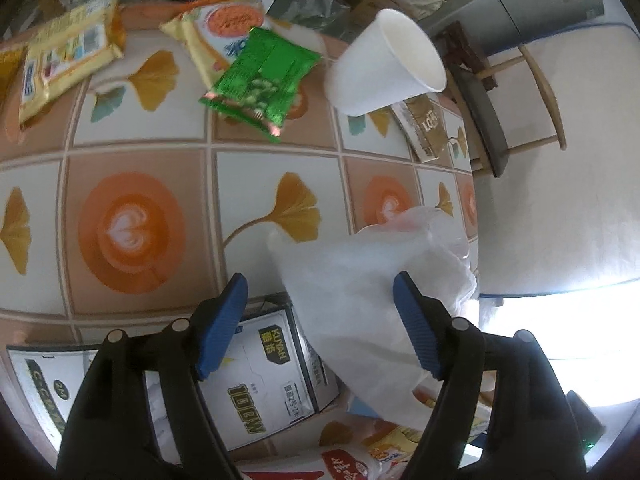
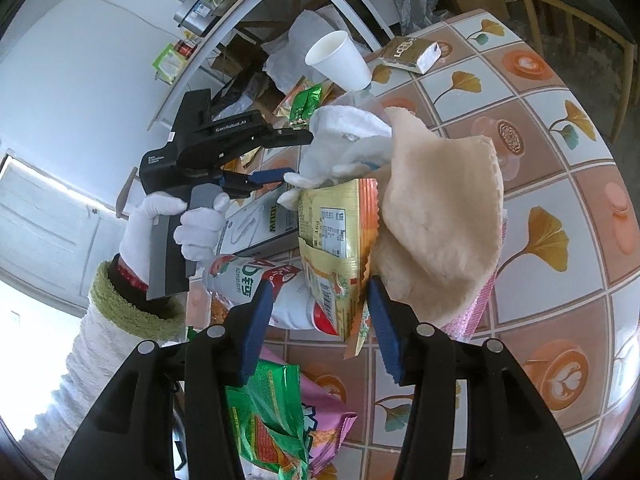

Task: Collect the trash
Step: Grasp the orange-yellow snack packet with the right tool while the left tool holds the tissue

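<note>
White tissue (image 1: 352, 292) sits between our spread left gripper (image 1: 320, 320) jaws; we close squarely on it while our right gripper (image 2: 316, 320) pinches the yellow wrapper (image 2: 336, 248).

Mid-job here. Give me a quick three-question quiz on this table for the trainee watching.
1. Which thing lies between the fingers of the left gripper? A) paper cup B) white bag C) cardboard box
2. True or false: the green snack packet lies partly over the orange-and-white packet.
3. What colour is the cloth just ahead of the right gripper?

Key: 1 B; 2 true; 3 beige.
</note>
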Tool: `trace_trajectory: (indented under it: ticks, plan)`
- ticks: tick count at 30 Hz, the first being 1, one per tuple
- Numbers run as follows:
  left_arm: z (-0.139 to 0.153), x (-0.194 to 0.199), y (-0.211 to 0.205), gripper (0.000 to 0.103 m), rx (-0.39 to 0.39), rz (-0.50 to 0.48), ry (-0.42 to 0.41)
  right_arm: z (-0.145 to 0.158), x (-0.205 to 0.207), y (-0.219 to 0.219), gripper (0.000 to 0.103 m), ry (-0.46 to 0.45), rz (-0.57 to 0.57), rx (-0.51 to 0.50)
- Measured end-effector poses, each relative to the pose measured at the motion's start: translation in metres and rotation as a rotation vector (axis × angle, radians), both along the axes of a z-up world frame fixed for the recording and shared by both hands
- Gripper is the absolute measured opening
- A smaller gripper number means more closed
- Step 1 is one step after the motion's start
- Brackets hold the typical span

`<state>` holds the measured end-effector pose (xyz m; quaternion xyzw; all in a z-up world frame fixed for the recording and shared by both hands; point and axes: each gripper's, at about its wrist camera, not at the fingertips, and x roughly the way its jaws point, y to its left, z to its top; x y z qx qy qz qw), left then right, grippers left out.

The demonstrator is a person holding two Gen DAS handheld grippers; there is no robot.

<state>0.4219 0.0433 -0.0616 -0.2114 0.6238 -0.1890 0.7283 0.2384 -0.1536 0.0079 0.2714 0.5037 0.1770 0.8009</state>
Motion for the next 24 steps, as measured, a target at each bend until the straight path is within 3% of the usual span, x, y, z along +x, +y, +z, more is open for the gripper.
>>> trace_trajectory:
  ticks: [4,9,12,15,18,24]
  plan:
    - [-0.009,0.003,0.002,0.066,-0.034,0.041,0.034,-0.002,0.001,-0.001,0.046,0.001,-0.01,0.012]
    - [-0.013,0.002,0.001,0.032,-0.061,0.046,0.034,-0.003,0.0,-0.002,0.036,0.009,-0.023,0.025]
    - [-0.012,0.0,0.001,0.018,-0.066,0.046,0.02,-0.004,0.0,-0.006,0.031,0.011,-0.031,0.038]
    - [-0.008,-0.002,0.007,0.006,-0.066,0.056,-0.002,-0.006,0.002,-0.008,0.019,0.017,-0.04,0.058]
    - [0.002,-0.006,0.012,0.002,-0.084,0.075,-0.044,-0.007,0.002,-0.01,0.011,0.01,-0.044,0.078]
    - [0.035,-0.016,0.016,0.001,-0.113,0.081,-0.154,-0.003,-0.001,-0.011,0.006,-0.025,-0.049,0.119]
